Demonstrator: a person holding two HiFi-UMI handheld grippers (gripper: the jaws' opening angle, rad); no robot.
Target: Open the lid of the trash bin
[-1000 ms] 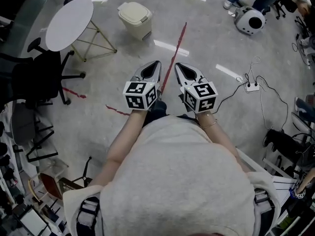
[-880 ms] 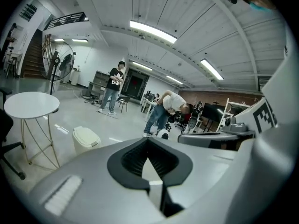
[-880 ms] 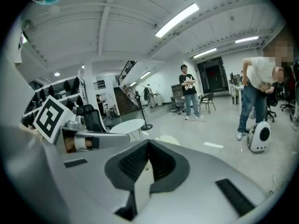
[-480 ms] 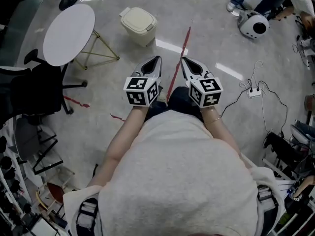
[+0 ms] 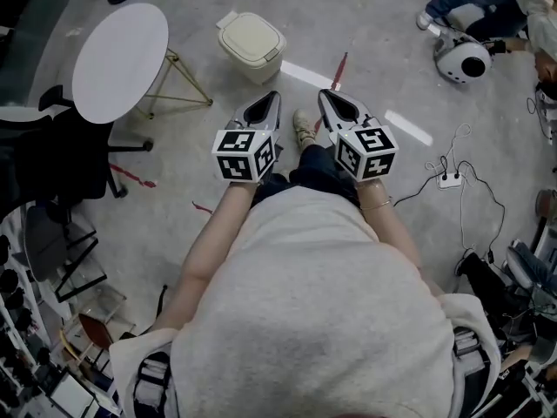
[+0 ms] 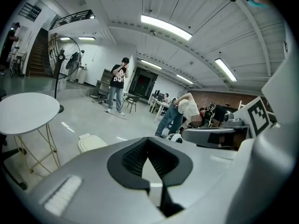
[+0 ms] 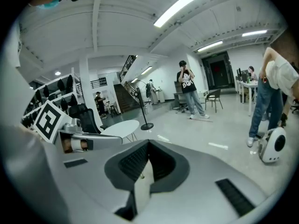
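A cream trash bin (image 5: 252, 43) stands on the grey floor ahead of me with its lid down; it also shows low at the left in the left gripper view, bin (image 6: 92, 142). My left gripper (image 5: 272, 97) and right gripper (image 5: 324, 94) are held side by side at waist height, well short of the bin and touching nothing. Both point forward. The jaw tips meet on each, left gripper (image 6: 148, 141) and right gripper (image 7: 148, 143), and nothing is held between them. One shoe (image 5: 305, 129) shows between the grippers.
A round white table (image 5: 120, 50) on thin legs stands left of the bin, with a black office chair (image 5: 61, 155) nearer me. A red tape line (image 5: 339, 66) runs on the floor. A power strip (image 5: 450, 179) with cables and a white round machine (image 5: 464, 59) lie right.
The person has walked toward the bin, which now lies nearer and more directly ahead. Both grippers have stayed shut, side by side.
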